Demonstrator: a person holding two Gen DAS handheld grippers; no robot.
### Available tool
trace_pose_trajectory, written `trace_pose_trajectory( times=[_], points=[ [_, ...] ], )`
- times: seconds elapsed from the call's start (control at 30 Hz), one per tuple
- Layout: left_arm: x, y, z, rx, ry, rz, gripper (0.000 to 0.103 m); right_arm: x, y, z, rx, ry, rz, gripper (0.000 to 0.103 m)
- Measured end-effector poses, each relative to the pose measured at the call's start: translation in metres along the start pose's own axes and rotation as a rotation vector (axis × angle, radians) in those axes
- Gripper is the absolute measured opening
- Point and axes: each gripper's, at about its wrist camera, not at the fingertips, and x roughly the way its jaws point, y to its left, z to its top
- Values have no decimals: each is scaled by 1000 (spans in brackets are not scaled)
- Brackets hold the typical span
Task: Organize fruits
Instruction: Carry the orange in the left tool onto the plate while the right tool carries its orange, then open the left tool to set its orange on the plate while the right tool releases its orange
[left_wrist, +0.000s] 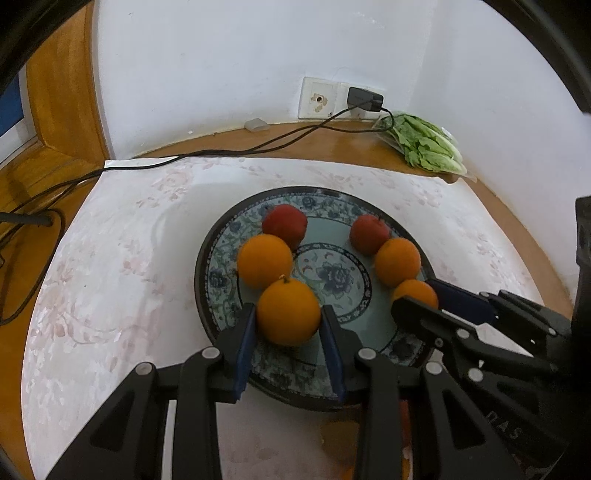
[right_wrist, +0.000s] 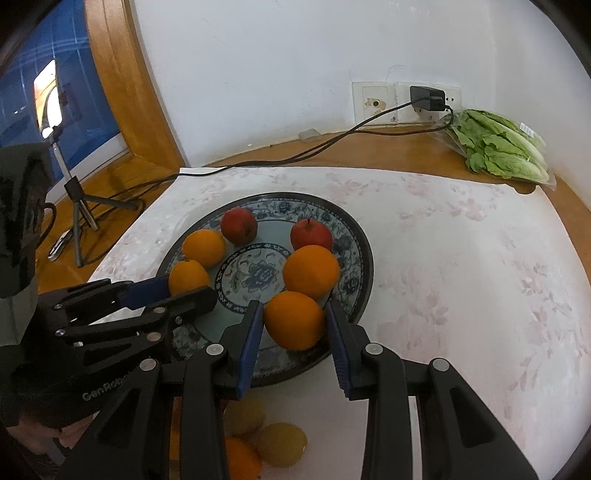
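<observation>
We have a round orange fruit (left_wrist: 288, 312) clamped between the blue-padded fingers (left_wrist: 245, 347) of the left gripper (left_wrist: 288, 325), low over the near rim of the round blue-and-white floral ceramic plate (left_wrist: 334, 277). The right gripper (right_wrist: 295, 325) grasps a second round orange (right_wrist: 294, 319) the same way, at the plate's near right edge. Whether either fruit already rests on the plate or hangs just above it, we cannot tell.

On the plate, the fruits form two rows. On the left sit a red apple (left_wrist: 284, 222) and an orange (left_wrist: 264, 260), the held one just beside them; on the right sit another red apple (right_wrist: 311, 234) and an orange (right_wrist: 311, 270), with our second held fruit just in front.

In our judgement, the main risk is rolling. Both held oranges are near the sloped rim, so if we let go while they are still above the surface, or set on the slope, they could roll inward and knock the rows, or outward onto the pale floral tablecloth (right_wrist: 461, 258) covering the table. Each held fruit also sits close to its neighbour, so a nudge while lowering could shove that orange and scatter the line.

The two grippers work near each other, and widening the fingers carelessly could bump a neighbouring fruit. More yellow and orange fruits (right_wrist: 258, 439) lie below the right gripper, close enough that a low withdrawal might disturb them.
</observation>
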Motion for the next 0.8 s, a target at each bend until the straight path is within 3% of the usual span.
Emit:
trace_pose_trajectory(
  times=[0.63,0.8],
  points=[
    [4,-1,2,12,-6,-2,36,8,-3,3,3,-3,11,36],
    [2,-2,3,14,-11,-5,37,1,-6,3,26,-15,21,43]
  ],
)
